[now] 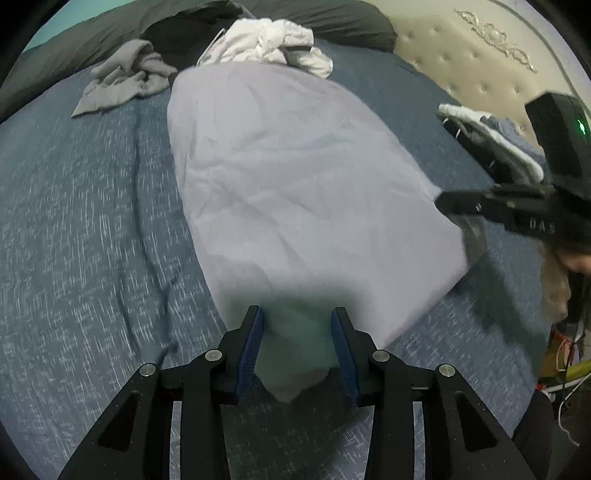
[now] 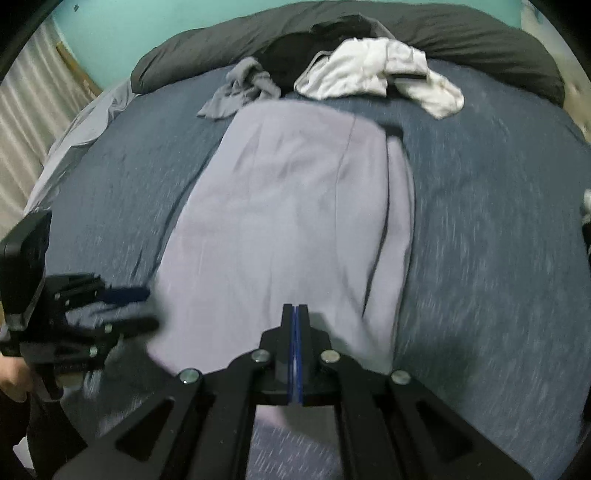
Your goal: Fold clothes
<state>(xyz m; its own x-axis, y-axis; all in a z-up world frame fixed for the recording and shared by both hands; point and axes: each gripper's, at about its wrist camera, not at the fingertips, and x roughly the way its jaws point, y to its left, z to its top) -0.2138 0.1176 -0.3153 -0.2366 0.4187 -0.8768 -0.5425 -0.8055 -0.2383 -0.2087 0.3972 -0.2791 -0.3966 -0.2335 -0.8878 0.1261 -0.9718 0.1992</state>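
A lavender garment (image 1: 295, 177) lies spread flat and partly folded lengthwise on the blue bedspread (image 1: 74, 229). My left gripper (image 1: 297, 321) hovers over its near corner with its blue-padded fingers apart. The cloth lies between and under them, and neither pad presses on it. In the right wrist view the garment (image 2: 288, 229) shows a fold line along its right side. My right gripper (image 2: 295, 309) is shut over the near edge, pads together with no cloth visible between them. The left gripper (image 2: 147, 309) sits at the garment's left edge, and the right gripper (image 1: 443, 203) touches its right edge.
A crumpled grey garment (image 1: 125, 77) and a bunched white one (image 1: 273, 40) lie beyond the lavender piece, before a dark duvet (image 2: 461, 33). Folded clothes (image 1: 491, 136) sit near the tufted headboard (image 1: 480, 55). A hand (image 2: 11, 373) holds the left gripper.
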